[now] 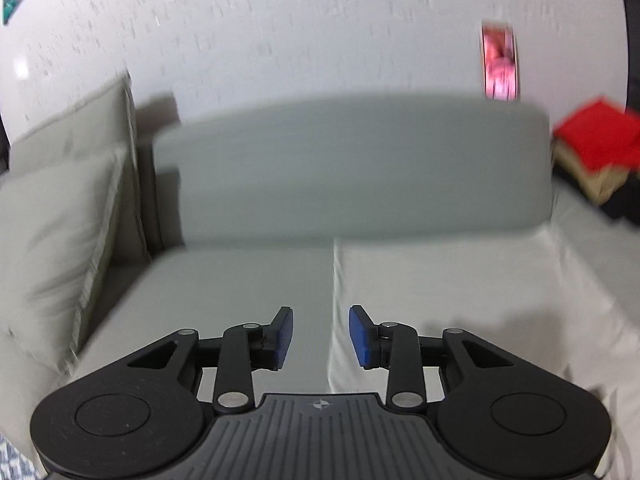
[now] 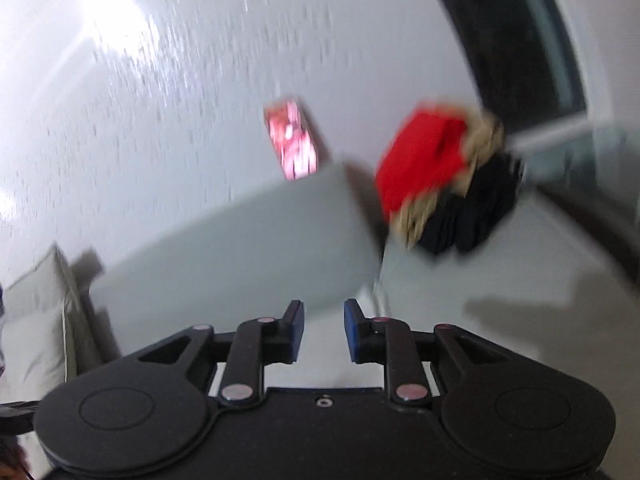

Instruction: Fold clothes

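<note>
Clothes stack: a pile (image 2: pixel 440 184) with a red piece (image 2: pixel 420 156) on top, a tan one under it and black ones at the bottom is seen right of centre in the right wrist view; the same pile (image 1: pixel 596 148) is seen at the right edge of the left wrist view, on the sofa's far end.
Fold state: the red piece is seen as a flat block with straight edges, so it is judged folded; the lower pieces are too blurred for a verdict.
Seat: a pale cloth (image 1: pixel 460 300) is spread over the right half of the sofa seat (image 1: pixel 224 300); whether it is a cover or a garment cannot be told.
Progress: a stacked pile is shown and no loose garment is made out; more to fold out of frame cannot be ruled out.
Left gripper (image 1: pixel 321 338): jaws are held spread, with nothing between the blue pads; nothing is touched.
Right gripper (image 2: pixel 324 330): jaws are held apart with a narrower gap, empty, nothing touched.
</note>
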{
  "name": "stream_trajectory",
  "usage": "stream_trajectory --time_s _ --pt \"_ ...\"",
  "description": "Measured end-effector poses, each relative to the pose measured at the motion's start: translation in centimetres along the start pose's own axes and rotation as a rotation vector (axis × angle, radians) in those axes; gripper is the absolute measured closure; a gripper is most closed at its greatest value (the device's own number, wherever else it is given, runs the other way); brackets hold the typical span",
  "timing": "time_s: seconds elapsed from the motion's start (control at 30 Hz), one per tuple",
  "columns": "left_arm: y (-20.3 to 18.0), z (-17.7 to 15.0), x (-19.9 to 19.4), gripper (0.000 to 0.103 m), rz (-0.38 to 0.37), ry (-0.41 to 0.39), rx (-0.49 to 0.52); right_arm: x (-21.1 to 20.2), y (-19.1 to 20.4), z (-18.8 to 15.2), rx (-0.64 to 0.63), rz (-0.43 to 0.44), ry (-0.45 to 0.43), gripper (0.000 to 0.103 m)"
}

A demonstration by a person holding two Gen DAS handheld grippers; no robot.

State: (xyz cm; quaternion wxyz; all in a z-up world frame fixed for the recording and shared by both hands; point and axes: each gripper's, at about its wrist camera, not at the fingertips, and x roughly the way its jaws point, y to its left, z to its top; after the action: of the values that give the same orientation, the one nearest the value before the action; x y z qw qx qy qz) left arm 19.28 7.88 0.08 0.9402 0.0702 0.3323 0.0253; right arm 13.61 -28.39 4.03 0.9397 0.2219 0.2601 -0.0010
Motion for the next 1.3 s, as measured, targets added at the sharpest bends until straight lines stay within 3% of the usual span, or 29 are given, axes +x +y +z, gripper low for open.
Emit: stream_trajectory --time_s 0.03,0.07,0.13,0.17,0.2,0.27,0.33,0.4,0.5,0.57,0.67,0.77,0.8,0.9,1.0,1.1,1.17,1.27,1.3 --pt "-0.7 -1.6 1.8 0.079 -0.017 0.036 -0.003 2.3 -0.3 -1.1 -0.007 -0.016 0.070 0.085" --pt "-1.3 -3.3 3.5 0.091 -0.037 0.059 0.001 4.6 -0.4 -2.3 -0.035 -0.021 0.134 0.089" --pt "-2.5 -5.8 6.5 0.093 -0.046 0.135 0.017 8.0 -0.1 -5.0 -0.120 -0.003 0.207 0.095" --pt "-3.0 -6.0 7.7 0.097 -0.044 0.180 0.003 9.5 0.3 -6.3 -0.180 -0.001 0.236 0.095" --pt "-3.3 -5.7 8.5 0.094 -0.051 0.188 -0.008 11.0 0.7 -7.3 -0.221 -0.018 0.277 0.095" --pt "-4.3 -5.1 10.0 0.090 0.022 0.175 0.056 13.4 0.6 -7.9 -0.190 -0.027 0.328 0.095" --pt "-4.6 -5.6 11.9 0.091 0.163 0.236 0.109 15.0 0.0 -8.1 -0.134 -0.044 0.348 0.095" --pt "-4.6 -6.0 13.1 0.091 0.272 0.277 0.148 14.8 -1.1 -7.9 -0.133 -0.185 0.323 0.101" --pt "-4.0 -5.9 12.6 0.093 0.374 0.259 0.196 13.9 -4.0 -6.4 -0.053 -0.296 0.279 0.103" --pt "-2.6 -5.7 11.8 0.093 0.339 0.256 0.130 12.4 -3.9 -5.8 -0.058 -0.298 0.239 0.103" --pt "-2.4 -5.9 9.3 0.093 0.157 0.211 0.059 10.1 -2.8 -5.6 -0.062 -0.234 0.199 0.097" --pt "-2.4 -6.2 6.8 0.091 -0.034 0.161 -0.007 8.5 -1.3 -7.2 -0.056 -0.067 0.276 0.097" --pt "-2.6 -6.8 5.6 0.091 -0.066 0.166 0.004 8.1 -0.3 -8.2 -0.094 -0.045 0.310 0.097" --pt "-3.6 -9.2 1.8 0.085 -0.129 0.201 0.073 6.4 2.4 -11.2 -0.235 -0.022 0.398 0.096" --pt "-4.7 -11.5 -2.0 0.099 -0.192 0.236 0.141 2.7 3.6 -13.7 -0.352 -0.054 0.449 0.095" --pt "-5.7 -13.9 -5.9 0.099 -0.254 0.271 0.209 -3.4 2.4 -15.5 -0.273 -0.037 0.509 0.092" --pt "-5.4 -14.5 -8.7 0.096 -0.291 0.236 0.193 -6.9 0.6 -16.5 -0.221 -0.022 0.544 0.092" --pt "-4.8 -15.1 -13.0 0.080 -0.344 0.170 0.156 -10.5 0.4 -15.6 -0.186 0.042 0.469 0.087" --pt "-4.9 -14.6 -13.6 0.079 -0.337 0.142 0.144 -11.1 0.8 -15.0 -0.193 0.071 0.429 0.078"
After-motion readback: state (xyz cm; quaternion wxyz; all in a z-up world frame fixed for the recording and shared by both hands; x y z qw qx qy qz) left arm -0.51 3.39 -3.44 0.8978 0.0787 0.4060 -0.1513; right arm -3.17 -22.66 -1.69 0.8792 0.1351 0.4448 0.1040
